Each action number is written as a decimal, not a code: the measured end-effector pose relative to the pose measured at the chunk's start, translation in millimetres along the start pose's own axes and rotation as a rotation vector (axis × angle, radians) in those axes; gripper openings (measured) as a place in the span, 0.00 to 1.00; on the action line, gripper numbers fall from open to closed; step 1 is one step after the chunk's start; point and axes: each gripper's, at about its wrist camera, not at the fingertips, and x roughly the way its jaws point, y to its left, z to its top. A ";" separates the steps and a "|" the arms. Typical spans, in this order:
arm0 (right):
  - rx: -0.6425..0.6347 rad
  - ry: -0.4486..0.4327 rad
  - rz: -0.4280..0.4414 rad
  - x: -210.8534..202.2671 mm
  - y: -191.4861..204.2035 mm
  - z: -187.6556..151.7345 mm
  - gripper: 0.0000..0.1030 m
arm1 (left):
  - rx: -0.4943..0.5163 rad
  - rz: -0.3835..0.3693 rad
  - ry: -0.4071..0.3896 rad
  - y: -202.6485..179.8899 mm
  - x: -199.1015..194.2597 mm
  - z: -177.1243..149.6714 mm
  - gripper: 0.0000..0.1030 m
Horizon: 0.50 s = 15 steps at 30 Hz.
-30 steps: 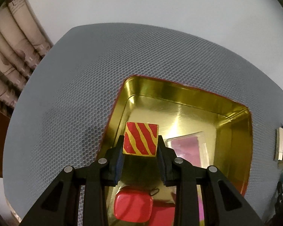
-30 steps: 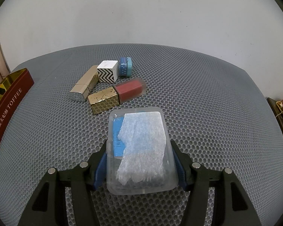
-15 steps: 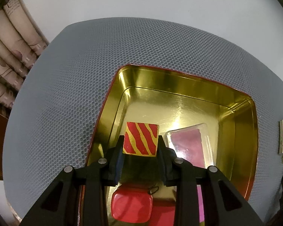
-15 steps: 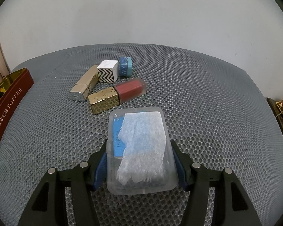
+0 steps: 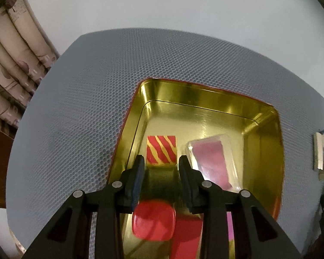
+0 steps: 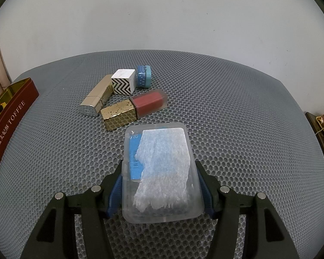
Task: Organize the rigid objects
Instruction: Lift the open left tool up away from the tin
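Rigid objects are seen in two groups. A red-and-gold striped block lies on the floor of the gold tin, just ahead of the left tool, whose fingers are parted on either side and appear clear of the block, though contact cannot be ruled out. Beside the block a clear case with a pink insert rests in the tin; a red rounded piece is seen lower down, blurred. The left tool is angled downward into the tin. The right tool is held low over the grey mesh desk, clenched on a clear plastic box. Beyond it lie a gold tube, a chevron cube, a blue tape roll and a red-and-gold lipstick.
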 end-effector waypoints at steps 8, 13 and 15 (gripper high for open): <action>0.001 0.000 0.000 1.3 2.3 0.7 0.60 | 0.017 0.023 -0.102 1.2 -50.9 -43.7 0.34; 0.001 0.000 0.000 2.0 3.2 1.3 0.60 | 0.004 0.020 -0.122 4.9 -67.3 -74.0 0.34; 0.000 0.000 -0.001 -0.9 0.2 -1.4 0.60 | 0.000 0.028 -0.135 6.6 -70.9 -85.2 0.36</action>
